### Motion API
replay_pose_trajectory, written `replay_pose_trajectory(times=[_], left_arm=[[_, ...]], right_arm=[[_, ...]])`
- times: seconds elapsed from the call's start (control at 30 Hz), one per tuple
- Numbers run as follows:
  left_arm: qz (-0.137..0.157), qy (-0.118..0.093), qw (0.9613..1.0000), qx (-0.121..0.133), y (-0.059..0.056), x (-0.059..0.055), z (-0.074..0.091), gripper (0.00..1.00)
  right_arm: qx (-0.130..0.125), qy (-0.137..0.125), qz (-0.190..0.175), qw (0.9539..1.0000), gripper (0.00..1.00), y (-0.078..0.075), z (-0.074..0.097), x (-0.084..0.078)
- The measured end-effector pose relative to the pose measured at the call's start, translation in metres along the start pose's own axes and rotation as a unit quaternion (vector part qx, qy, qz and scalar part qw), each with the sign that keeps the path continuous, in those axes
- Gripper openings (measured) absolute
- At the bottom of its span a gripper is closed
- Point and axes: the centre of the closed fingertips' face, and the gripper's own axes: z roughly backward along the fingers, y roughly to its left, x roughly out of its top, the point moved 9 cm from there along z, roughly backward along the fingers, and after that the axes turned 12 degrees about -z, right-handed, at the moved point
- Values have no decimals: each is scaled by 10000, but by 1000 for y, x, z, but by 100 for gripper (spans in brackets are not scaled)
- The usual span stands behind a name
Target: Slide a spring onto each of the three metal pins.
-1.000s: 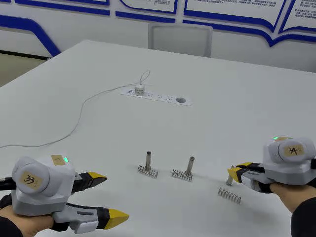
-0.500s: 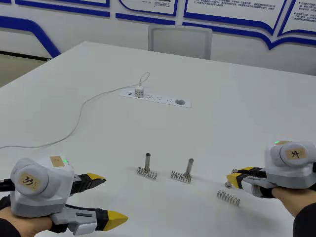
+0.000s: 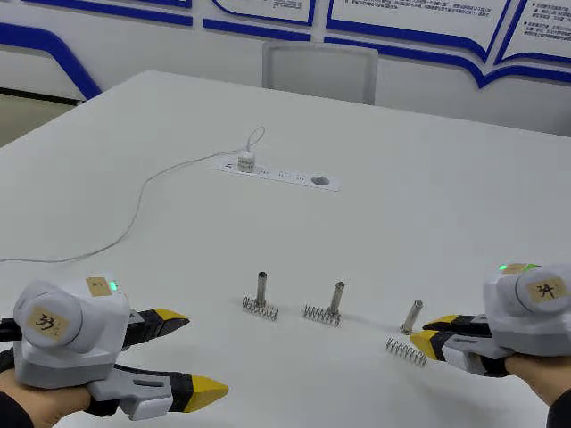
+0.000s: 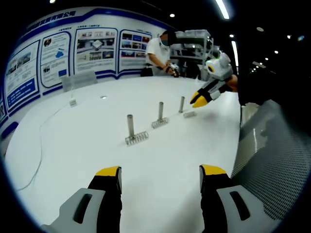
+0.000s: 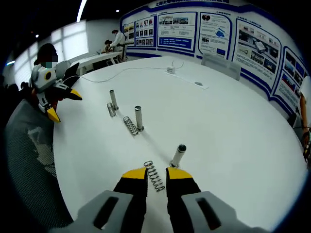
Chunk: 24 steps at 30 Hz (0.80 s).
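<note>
Three upright metal pins stand in a row on the white table: left pin [image 3: 261, 287], middle pin [image 3: 337, 296], right pin [image 3: 412, 316]. A spring lies flat at the foot of each: left spring [image 3: 260, 308], middle spring [image 3: 321, 315], right spring [image 3: 406, 351]. My right gripper [image 3: 434, 333] hovers low by the right spring's end. In the right gripper view that spring [image 5: 154, 175] lies in the narrow gap between the jaws of the right gripper [image 5: 155, 174], with the right pin [image 5: 178, 155] just beyond. My left gripper [image 3: 189, 354] is wide open, short of the left pin [image 4: 130, 125].
A power strip [image 3: 281, 175] with a white plug [image 3: 245, 162] and a thin cable [image 3: 134, 218] lies farther back on the table [image 3: 428, 205]. A grey chair [image 3: 318, 71] stands at the far edge. A mesh chair back [image 4: 272, 160] is close on the near side.
My right gripper has pulled back from beside the right pin and come down to the loose spring's end. The left gripper has held still. The head camera shifted slightly.
</note>
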Motion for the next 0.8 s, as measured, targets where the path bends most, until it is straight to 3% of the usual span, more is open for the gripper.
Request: replay_pose_trajectory(times=[0.13, 0.23, 0.4, 0.5, 0.8], left_arm=[[-35, 21, 10000, -29, -1, 0, 0, 66], [-34, 17, 10000, -28, 0, 0, 0, 66], [-5, 4, 10000, -13, 0, 0, 0, 66], [20, -4, 10000, 11, 0, 0, 1, 66], [46, -15, 10000, 33, 0, 0, 2, 66]], right_arm=[[169, 460, 502, 9975, 15, 7, -9, 5], [182, 743, 874, 9932, 15, 7, -16, 11], [356, 1278, 1250, 9833, 15, 10, -29, 21], [343, 1667, 1555, 9731, 15, 10, -36, 24], [477, 2208, 1842, 9566, 14, 9, -50, 24]])
